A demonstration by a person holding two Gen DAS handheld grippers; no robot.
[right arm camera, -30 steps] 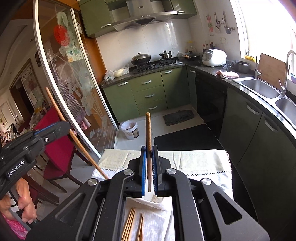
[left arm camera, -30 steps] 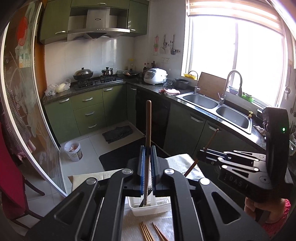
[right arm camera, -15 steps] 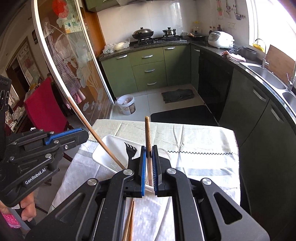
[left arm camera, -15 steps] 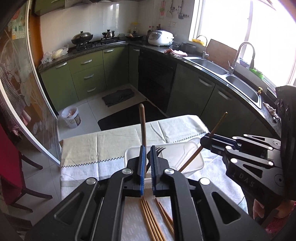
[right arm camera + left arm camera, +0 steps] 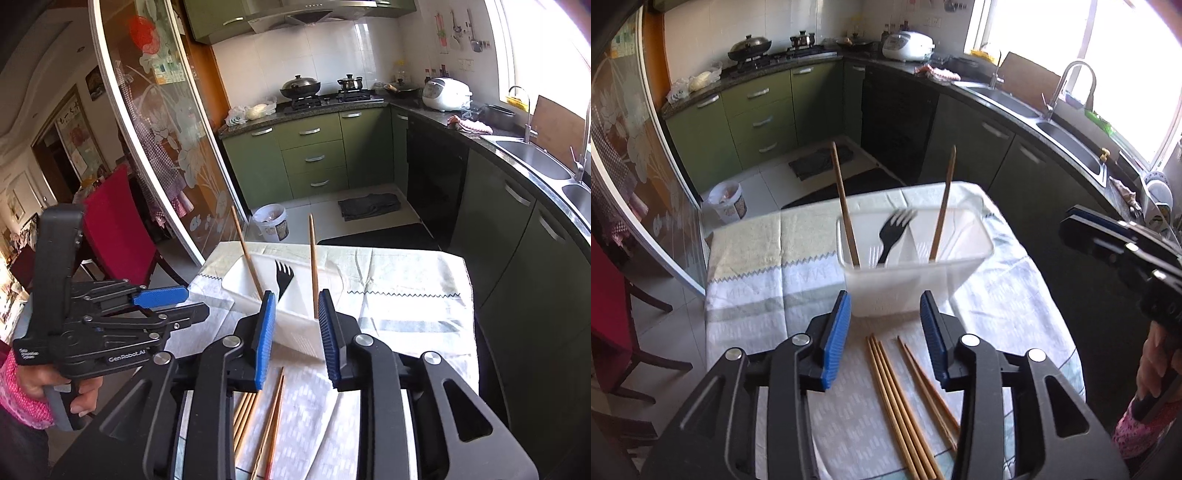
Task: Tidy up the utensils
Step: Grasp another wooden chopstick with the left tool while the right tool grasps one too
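A white plastic container stands on the cloth-covered table. In it lean a black fork and two wooden chopsticks, one at the left and one at the right. My left gripper hovers just before the container; its jaws are opening with nothing between the pads. My right gripper is also opening, and the right chopstick stands free just beyond its pads. Several loose chopsticks lie on the cloth under both grippers.
The pale tablecloth hangs over the table edges. A red chair stands at the left by a glass sliding door. Green cabinets, a sink and a white bucket on the floor lie beyond.
Both grippers came down towards the container and opened. Each let go of its chopstick, and the two chopsticks now stand in the container beside the fork.
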